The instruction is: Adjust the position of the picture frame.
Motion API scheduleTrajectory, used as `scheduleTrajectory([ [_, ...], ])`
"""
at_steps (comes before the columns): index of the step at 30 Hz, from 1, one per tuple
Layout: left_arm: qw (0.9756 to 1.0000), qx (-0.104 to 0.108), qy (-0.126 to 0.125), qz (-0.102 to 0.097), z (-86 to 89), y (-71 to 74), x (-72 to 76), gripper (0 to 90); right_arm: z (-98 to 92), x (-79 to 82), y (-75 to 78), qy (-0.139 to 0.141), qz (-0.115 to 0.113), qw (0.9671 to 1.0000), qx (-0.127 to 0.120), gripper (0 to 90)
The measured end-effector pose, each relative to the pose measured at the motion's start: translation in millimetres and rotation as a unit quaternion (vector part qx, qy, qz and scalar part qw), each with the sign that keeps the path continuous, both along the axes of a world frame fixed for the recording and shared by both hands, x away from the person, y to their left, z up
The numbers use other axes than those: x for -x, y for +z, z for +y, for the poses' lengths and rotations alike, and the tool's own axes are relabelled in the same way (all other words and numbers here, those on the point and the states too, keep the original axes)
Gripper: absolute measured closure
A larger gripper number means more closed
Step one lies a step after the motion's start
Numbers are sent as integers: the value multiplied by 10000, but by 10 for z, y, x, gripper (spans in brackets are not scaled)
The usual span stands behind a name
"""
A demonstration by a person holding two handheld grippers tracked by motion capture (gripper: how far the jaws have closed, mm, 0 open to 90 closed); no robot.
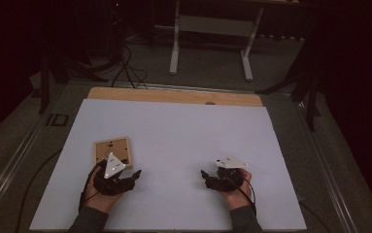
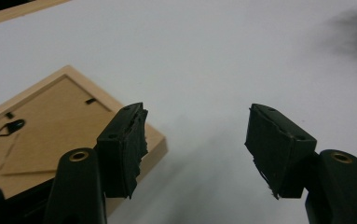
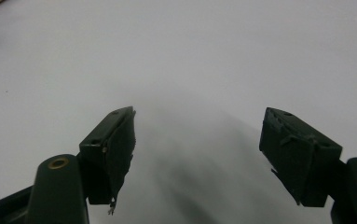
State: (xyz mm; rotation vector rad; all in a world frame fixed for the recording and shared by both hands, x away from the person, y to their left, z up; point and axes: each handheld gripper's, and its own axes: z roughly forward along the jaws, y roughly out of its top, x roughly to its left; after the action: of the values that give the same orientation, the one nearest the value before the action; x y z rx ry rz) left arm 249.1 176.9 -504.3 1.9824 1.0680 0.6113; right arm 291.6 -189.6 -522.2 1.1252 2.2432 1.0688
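Covering the wooden table, a white sheet lies under both tongs, spread wide, empty.

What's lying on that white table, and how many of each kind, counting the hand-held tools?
Wooden picture frame, lying back side up: 1
Left tool, jaws apart, nothing between them: 1
Right tool, jaws apart, nothing between them: 1
Total: 3

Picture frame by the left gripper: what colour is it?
Light natural wood, with a tan backing board; the picture frame shows best in the left gripper view.
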Motion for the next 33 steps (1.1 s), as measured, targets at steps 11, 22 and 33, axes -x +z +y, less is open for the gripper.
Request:
scheduleTrajectory([
  [11,9990,119,438,28,234,20,-52,420,-3,-3,0,8,2,10000,11,263],
  [22,9938,117,1095,155,491,-5,-135,478,-1,-3,-2,14,16,10000,16,273],
  [33,9846,54,1734,229,697,-34,-202,453,-6,-3,3,0,1,10000,11,274],
])
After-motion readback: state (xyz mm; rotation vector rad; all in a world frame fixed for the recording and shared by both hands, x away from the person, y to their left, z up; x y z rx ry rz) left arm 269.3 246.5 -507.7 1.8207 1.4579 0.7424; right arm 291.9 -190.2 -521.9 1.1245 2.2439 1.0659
